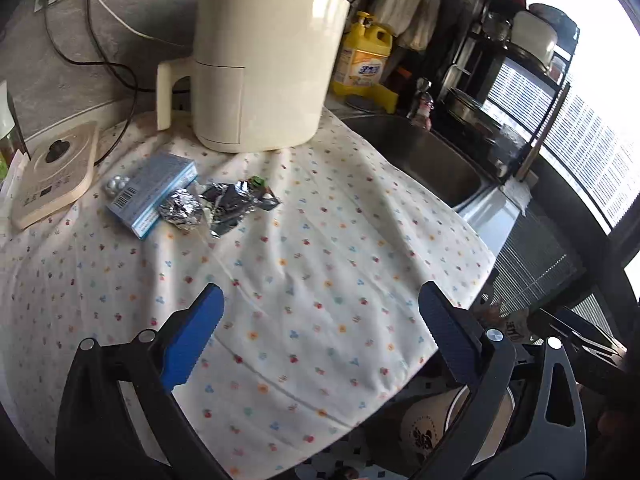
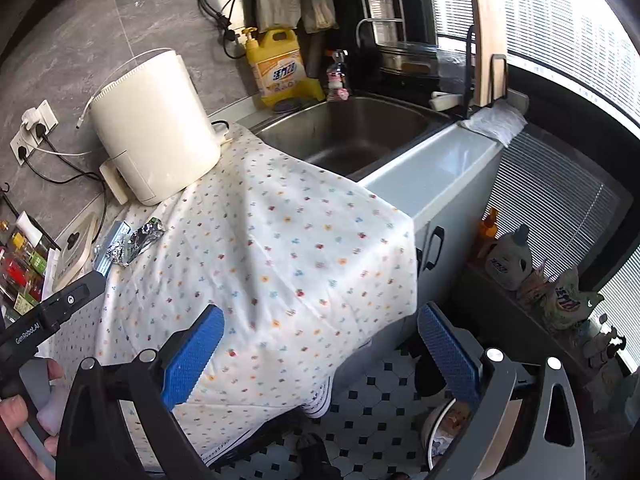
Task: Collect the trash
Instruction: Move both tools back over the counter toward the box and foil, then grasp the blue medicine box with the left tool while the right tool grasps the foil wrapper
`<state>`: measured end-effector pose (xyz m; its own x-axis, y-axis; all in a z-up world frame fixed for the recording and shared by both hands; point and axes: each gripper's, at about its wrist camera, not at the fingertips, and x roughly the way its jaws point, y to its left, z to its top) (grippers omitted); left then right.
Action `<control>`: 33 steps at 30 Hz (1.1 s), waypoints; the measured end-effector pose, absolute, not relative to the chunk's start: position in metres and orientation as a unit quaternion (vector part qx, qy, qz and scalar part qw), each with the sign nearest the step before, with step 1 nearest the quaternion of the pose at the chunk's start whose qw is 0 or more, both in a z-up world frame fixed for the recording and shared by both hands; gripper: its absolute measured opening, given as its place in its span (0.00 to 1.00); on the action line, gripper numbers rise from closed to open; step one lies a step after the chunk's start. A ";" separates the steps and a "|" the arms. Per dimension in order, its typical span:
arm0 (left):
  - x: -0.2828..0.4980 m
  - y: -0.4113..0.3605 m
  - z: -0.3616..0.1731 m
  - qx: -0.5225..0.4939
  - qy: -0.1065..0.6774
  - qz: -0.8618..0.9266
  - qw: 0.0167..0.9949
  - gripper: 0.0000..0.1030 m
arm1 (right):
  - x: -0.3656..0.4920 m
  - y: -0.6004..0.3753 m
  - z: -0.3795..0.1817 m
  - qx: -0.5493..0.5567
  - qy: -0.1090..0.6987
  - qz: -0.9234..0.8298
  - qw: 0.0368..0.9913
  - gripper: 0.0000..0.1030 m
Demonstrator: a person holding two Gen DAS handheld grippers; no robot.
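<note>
Trash lies on the flowered cloth (image 1: pixel 320 260) at the far left: a blue carton (image 1: pixel 150 192), a crumpled foil ball (image 1: pixel 180 210), a flattened foil wrapper (image 1: pixel 236 200) and a small blister pack (image 1: pixel 116 185). The same pile shows in the right wrist view, carton (image 2: pixel 110 246) and foil (image 2: pixel 138 240). My left gripper (image 1: pixel 320 320) is open and empty, hovering over the cloth well short of the trash. My right gripper (image 2: pixel 320 340) is open and empty, above the cloth's front edge. A round bin (image 2: pixel 444 428) stands on the floor below.
A cream air fryer (image 1: pixel 264 64) stands behind the trash. A beige scale (image 1: pixel 52 176) lies to the left. A steel sink (image 2: pixel 352 136), yellow detergent bottle (image 2: pixel 276 68) and dish rack (image 1: pixel 500 92) are to the right. Cables hang from wall sockets (image 2: pixel 32 132).
</note>
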<state>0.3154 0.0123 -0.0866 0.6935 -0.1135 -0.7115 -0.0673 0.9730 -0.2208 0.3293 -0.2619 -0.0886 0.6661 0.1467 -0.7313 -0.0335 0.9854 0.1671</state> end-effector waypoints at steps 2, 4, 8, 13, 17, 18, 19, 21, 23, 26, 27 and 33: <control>0.320 0.034 -0.086 -0.117 0.384 0.000 0.916 0.94 | 0.341 -0.243 -0.089 0.065 0.407 0.062 0.909 0.92; 0.324 0.054 -0.085 -0.119 0.378 0.012 0.918 0.94 | 0.353 -0.224 -0.089 0.063 0.407 0.073 0.909 0.92; 0.329 0.092 -0.086 -0.124 0.363 0.038 0.923 0.94 | 0.374 -0.186 -0.090 0.054 0.406 0.093 0.907 0.92; 0.335 0.131 -0.088 -0.134 0.352 0.091 0.922 0.94 | 0.398 -0.146 -0.092 0.041 0.408 0.118 0.905 0.92; 0.340 0.158 -0.089 -0.140 0.342 0.104 0.923 0.94 | 0.412 -0.122 -0.095 0.040 0.411 0.133 0.901 0.92; 0.342 0.165 -0.089 -0.145 0.343 0.101 0.923 0.94 | 0.415 -0.116 -0.096 0.041 0.412 0.138 0.900 0.92; 0.343 0.171 -0.090 -0.148 0.344 0.096 0.922 0.94 | 0.419 -0.110 -0.098 0.042 0.413 0.141 0.899 0.92; 0.348 0.184 -0.092 -0.152 0.349 0.080 0.921 0.94 | 0.427 -0.098 -0.103 0.045 0.421 0.148 0.894 0.88; 0.352 0.197 -0.095 -0.161 0.352 0.062 0.920 0.94 | 0.435 -0.087 -0.110 0.051 0.434 0.158 0.885 0.81; 0.360 0.215 -0.102 -0.177 0.357 0.068 0.915 0.94 | 0.447 -0.070 -0.120 0.055 0.452 0.173 0.873 0.74; 0.362 0.220 -0.105 -0.182 0.357 0.072 0.913 0.94 | 0.451 -0.065 -0.123 0.055 0.456 0.177 0.870 0.72; 0.385 0.241 -0.119 -0.192 0.369 0.070 0.907 0.81 | 0.474 -0.040 -0.140 0.054 0.480 0.184 0.856 0.62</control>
